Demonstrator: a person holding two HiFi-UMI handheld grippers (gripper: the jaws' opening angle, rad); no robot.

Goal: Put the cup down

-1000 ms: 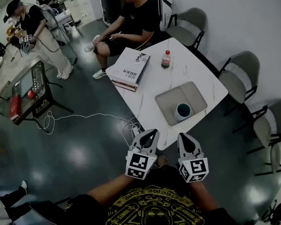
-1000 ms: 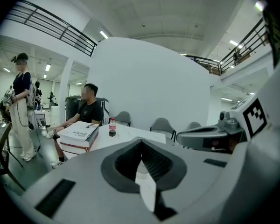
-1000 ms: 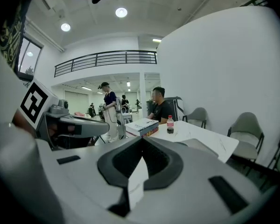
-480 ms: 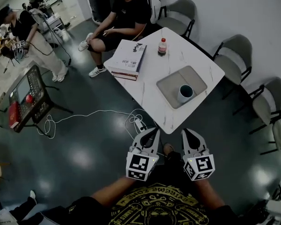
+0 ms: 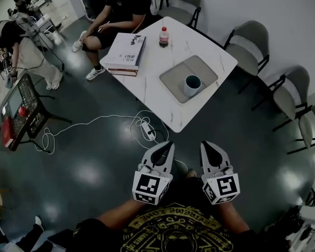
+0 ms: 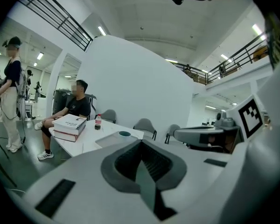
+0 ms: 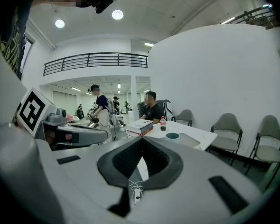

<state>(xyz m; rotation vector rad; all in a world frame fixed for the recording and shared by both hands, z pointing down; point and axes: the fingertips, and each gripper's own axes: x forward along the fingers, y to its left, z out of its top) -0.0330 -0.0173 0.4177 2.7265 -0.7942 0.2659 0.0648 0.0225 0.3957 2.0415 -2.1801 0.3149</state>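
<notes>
Dark glossy floor (image 5: pixel 84 156) fills my left side, with a cable (image 5: pixel 89 122) looping across it to a power strip (image 5: pixel 147 132) that lies between me and the table (image 5: pixel 147 88). On the white, marbled tabletop, a stack of books (image 5: pixel 127 52) sits at the left end, then a small bottle (image 5: pixel 164 35), then a grey tray (image 5: pixel 174 80). The cup (image 5: pixel 192 84) stands upright on the tray's right part, well apart from both my grippers, so I judge the putting-down finished.

What could go wrong now is mostly underfoot. The cable and power strip sit right where I would step if I went toward the table. A caught foot could send me into the table edge and rock the cup over. If I reached for the cup with the jaws as they are, the closed tips would push it along the tray instead of passing round it.

My left gripper (image 5: pixel 167 147) is clenched, its pads meeting with nothing between them. My right gripper (image 5: pixel 207 147) is pressed closed as well and carries nothing. I hold both low in front of my chest, side by side and near each other. Their noses aim toward the table and tip slightly downward, and the marker cubes face up at me. My forearms come in from below and angle toward each other.
</notes>
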